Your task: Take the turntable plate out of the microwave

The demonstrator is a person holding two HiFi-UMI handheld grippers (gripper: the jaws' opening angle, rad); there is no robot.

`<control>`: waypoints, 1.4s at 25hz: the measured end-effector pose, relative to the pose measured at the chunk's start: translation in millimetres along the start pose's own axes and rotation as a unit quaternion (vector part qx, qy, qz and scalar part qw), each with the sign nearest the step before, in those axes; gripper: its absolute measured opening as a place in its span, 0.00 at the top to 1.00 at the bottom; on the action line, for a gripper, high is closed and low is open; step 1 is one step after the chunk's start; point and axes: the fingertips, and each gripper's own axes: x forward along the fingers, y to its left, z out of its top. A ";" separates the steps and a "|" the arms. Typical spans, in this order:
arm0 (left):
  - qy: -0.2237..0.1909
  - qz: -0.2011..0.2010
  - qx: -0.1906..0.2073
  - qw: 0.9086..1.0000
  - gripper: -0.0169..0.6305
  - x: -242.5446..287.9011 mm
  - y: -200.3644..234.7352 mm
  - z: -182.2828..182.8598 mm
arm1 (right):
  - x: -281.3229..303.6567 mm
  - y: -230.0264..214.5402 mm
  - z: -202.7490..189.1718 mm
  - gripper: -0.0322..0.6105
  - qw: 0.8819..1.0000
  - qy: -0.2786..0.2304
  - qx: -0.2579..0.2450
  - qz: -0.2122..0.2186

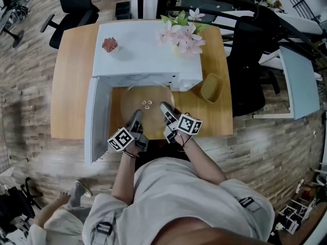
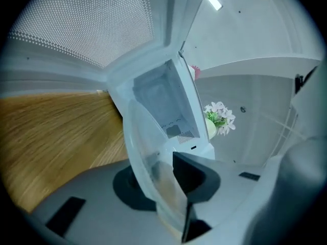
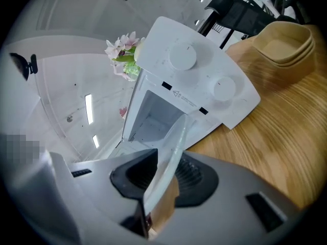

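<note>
The clear glass turntable plate (image 1: 147,102) hangs in front of the white microwave (image 1: 145,55), outside its open cavity. My left gripper (image 1: 136,117) is shut on the plate's near left rim, and my right gripper (image 1: 166,108) is shut on its near right rim. In the left gripper view the plate (image 2: 145,152) runs edge-on between the jaws of the left gripper (image 2: 171,188), with the empty microwave cavity (image 2: 163,103) behind. In the right gripper view the plate's rim (image 3: 171,154) is pinched in the right gripper (image 3: 156,198), the microwave (image 3: 199,80) beyond.
The microwave door (image 1: 93,119) stands swung open to the left, over the table's front. A tan bowl (image 1: 211,87) sits right of the microwave on the wooden table (image 1: 71,75). Pink flowers (image 1: 181,32) and a small red item (image 1: 109,45) rest on the microwave's top. Office chairs surround the table.
</note>
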 end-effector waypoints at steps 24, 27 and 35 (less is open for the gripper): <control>-0.164 0.017 0.023 0.986 0.81 -62.6 -71.2 15.8 | -8.0 94.4 19.1 0.79 0.984 0.079 -0.078 0.136; -0.181 0.013 0.036 0.983 0.81 -68.8 -86.2 21.7 | -11.3 109.1 24.5 0.79 0.981 0.078 -0.088 0.155; -0.210 0.013 0.066 0.975 0.81 -89.4 -113.3 33.3 | -18.7 142.8 28.8 0.78 0.971 0.078 -0.111 0.195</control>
